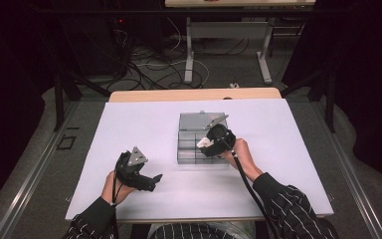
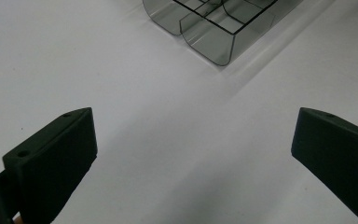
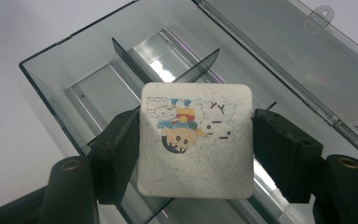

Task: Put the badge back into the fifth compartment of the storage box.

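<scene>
A clear grey compartment box [image 1: 189, 125] stands open in the middle of the white table, its lid [image 3: 279, 51] tipped back. Dividers split the box [image 3: 74, 79] into several cells. My right gripper [image 1: 205, 143] hovers over the box's near right part, shut on a white square pad [image 3: 196, 144] with a colourful cartoon print; the jaws press on its two sides. The pad [image 1: 203, 142] hangs above the cells. My left gripper [image 1: 154, 179] rests low near the table's front left, open, with nothing between its jaws [image 2: 193, 154]. A corner of the box [image 2: 209, 32] lies ahead of it.
White table sheet [image 1: 129, 124] spreads wide on both sides of the box. The wooden table edge [image 1: 194, 93] runs along the back. Beyond it are a floor with cables [image 1: 149, 64] and another table's legs [image 1: 189, 50]. Dark curtains close off both sides.
</scene>
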### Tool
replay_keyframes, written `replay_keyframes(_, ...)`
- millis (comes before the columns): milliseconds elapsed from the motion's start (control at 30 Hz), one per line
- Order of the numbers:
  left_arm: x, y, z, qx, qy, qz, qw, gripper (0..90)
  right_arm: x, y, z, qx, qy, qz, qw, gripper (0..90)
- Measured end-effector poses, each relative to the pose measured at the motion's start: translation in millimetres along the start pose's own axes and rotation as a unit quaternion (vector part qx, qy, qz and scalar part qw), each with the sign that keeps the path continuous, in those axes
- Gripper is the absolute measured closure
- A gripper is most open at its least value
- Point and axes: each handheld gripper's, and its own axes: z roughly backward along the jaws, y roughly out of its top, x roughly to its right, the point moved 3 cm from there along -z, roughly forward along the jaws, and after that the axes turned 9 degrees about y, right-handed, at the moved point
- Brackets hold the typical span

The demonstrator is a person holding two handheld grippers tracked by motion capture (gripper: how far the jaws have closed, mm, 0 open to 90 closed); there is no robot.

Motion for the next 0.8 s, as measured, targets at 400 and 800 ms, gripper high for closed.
replay_keyframes(400,-0.4,0.3,0.4,0.002,0.001,-0.002,1.0,0.1,-0.1,-2.8,-6.6,-0.025,-0.01,-0.002,0.9996,32.9)
replay_keyframes(800,-0.7,0.4,0.8,0.002,0.002,-0.001,1.0,0.1,-1.4,-5.1,-11.7,-0.041,0.004,-0.001,0.9991,32.4)
